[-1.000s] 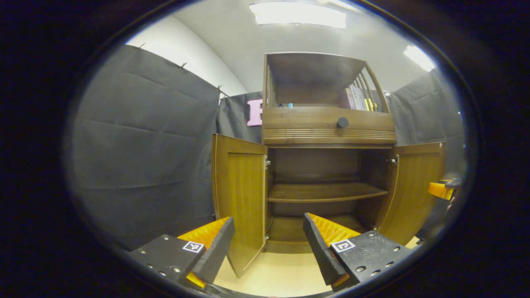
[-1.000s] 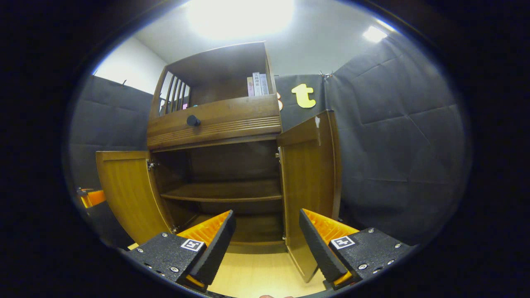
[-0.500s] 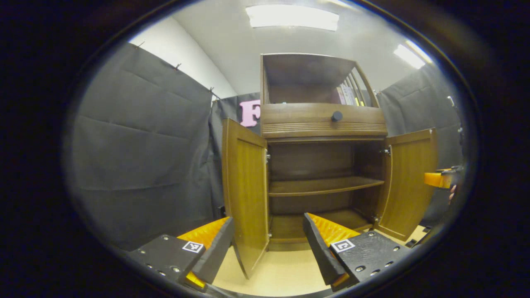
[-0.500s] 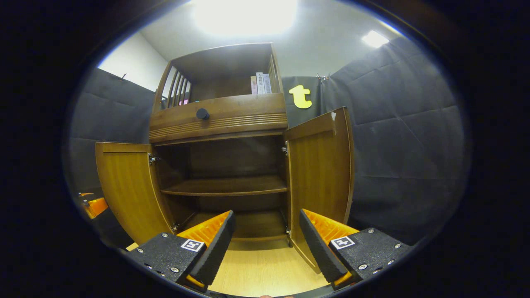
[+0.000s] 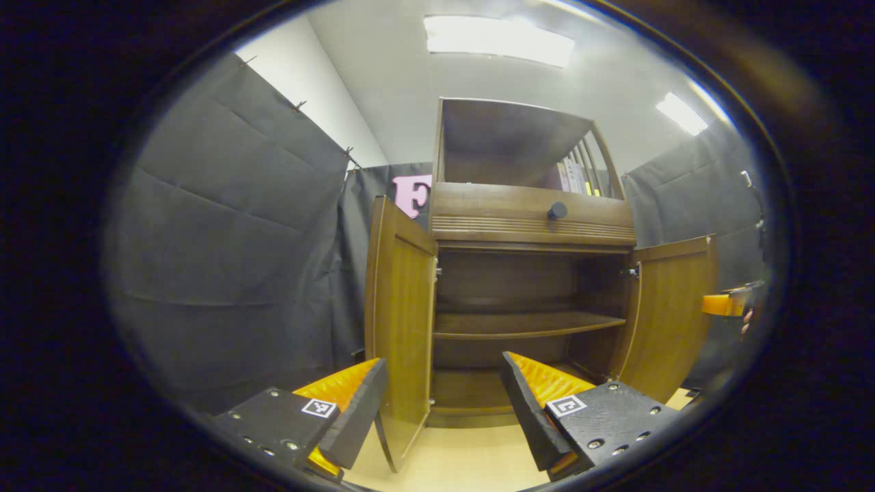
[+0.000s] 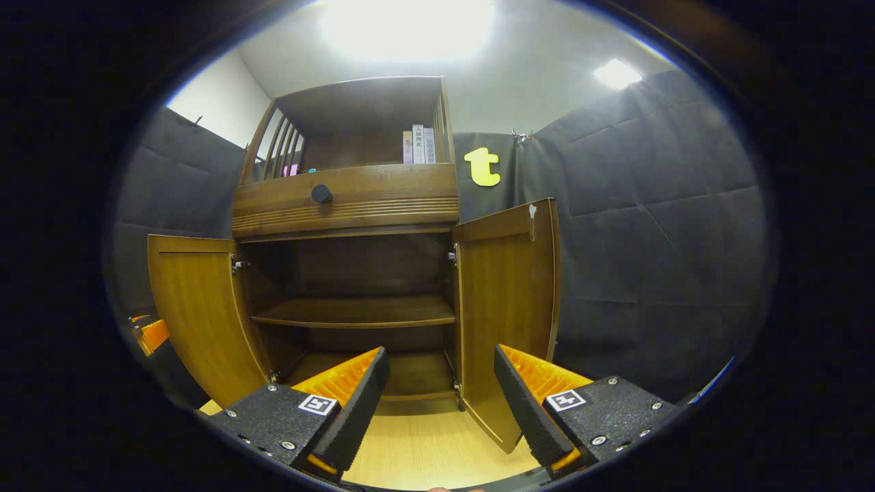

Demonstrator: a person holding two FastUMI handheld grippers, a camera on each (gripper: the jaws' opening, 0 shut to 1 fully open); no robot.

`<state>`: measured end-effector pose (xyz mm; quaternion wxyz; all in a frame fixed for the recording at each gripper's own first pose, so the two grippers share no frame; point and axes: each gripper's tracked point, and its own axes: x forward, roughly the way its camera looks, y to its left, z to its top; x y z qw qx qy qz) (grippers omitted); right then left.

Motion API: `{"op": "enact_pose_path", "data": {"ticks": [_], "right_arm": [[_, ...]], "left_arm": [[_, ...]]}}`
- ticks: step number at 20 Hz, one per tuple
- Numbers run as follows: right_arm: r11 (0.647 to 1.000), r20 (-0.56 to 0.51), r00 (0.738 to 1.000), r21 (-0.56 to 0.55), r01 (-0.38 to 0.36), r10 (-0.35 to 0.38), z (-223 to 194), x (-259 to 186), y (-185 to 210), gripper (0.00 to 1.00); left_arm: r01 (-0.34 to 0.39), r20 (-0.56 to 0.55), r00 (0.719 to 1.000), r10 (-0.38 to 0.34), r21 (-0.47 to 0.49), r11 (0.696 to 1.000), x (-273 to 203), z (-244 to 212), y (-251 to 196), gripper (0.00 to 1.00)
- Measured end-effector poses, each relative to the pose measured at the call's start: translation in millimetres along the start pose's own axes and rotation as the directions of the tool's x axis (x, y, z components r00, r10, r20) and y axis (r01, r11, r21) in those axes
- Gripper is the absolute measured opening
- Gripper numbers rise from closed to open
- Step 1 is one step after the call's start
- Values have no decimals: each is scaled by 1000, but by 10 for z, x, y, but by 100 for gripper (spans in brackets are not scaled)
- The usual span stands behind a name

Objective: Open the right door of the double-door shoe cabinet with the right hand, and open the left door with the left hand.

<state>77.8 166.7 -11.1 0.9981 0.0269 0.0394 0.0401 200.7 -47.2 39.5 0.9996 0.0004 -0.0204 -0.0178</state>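
Before the shoe cabinet, both doors stand swung wide.
Since a second ago the left door and right door barely moved; left gripper and right gripper hang open, empty, so the task looks done.

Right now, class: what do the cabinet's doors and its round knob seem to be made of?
Left door and right door: apparently wood or wood veneer; visible grain, warm satin sheen. Knob: dark and matte, possibly plastic or painted wood; too small to tell.

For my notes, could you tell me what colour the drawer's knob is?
The knob is black, clearest in the right gripper view.
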Motion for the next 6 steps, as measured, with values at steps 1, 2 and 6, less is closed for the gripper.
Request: {"op": "enact_pose_path", "data": {"ticks": [1,2,6], "right_arm": [[1000,1,1000,5,-2,2,0,12,-9,91],[1000,-2,1000,15,-7,7,-28,21,-2,95],[991,-55,990,40,-131,133,-262,127,179,95]], "left_arm": [[27,-10,1000,-27,-7,1000,30,-16,-63,89],[49,-20,999,-50,-5,999,50,-35,-107,100],[65,-25,998,-65,-21,998,86,12,-215,100]]}}
